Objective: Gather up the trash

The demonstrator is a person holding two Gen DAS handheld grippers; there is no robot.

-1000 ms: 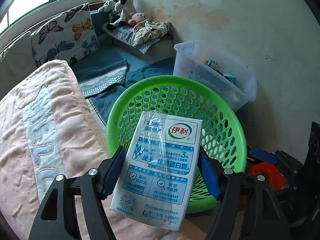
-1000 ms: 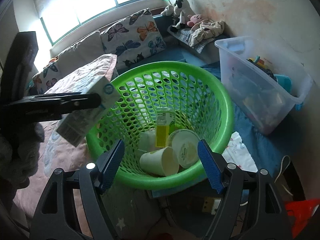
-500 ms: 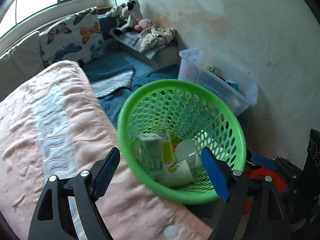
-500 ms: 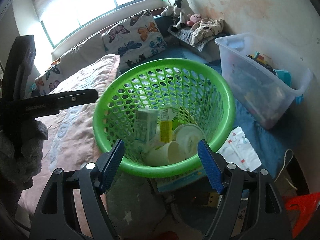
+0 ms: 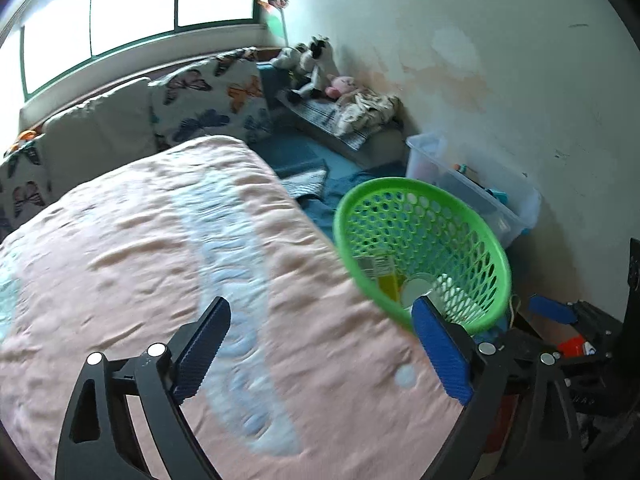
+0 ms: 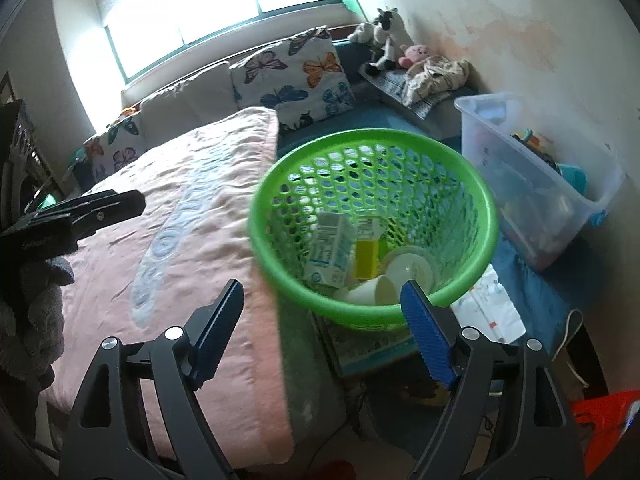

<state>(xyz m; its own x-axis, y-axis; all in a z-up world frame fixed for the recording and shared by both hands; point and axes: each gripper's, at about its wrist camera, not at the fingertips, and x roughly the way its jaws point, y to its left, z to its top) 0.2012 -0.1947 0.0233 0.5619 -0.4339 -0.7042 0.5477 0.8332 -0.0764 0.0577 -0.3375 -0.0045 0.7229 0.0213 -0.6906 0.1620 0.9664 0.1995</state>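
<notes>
A green plastic basket point(image 6: 472, 188) stands beside the bed and also shows in the left wrist view point(image 5: 404, 188). Inside it lie a white and blue milk carton point(image 6: 330, 250), a yellow carton point(image 6: 367, 258), a paper cup point(image 6: 366, 290) and a white lid point(image 6: 410, 266). My left gripper point(image 5: 320, 354) is open and empty over the pink blanket point(image 5: 160, 260), left of the basket. My right gripper point(image 6: 322, 330) is open and empty, just in front of the basket's near rim. The left gripper's finger point(image 6: 86, 210) shows at the left of the right wrist view.
A clear storage bin point(image 6: 532, 184) stands right of the basket against the wall. Butterfly pillows point(image 6: 296, 76) and stuffed toys point(image 6: 386, 42) lie at the back. A white wrapper point(image 6: 490, 308) and a booklet lie on the blue floor mat by the basket. A red object point(image 6: 600, 420) sits at lower right.
My left gripper opened and let the milk carton fall into the basket, then swung left and back over the blanket. My right gripper drew back a little, staying open.
</notes>
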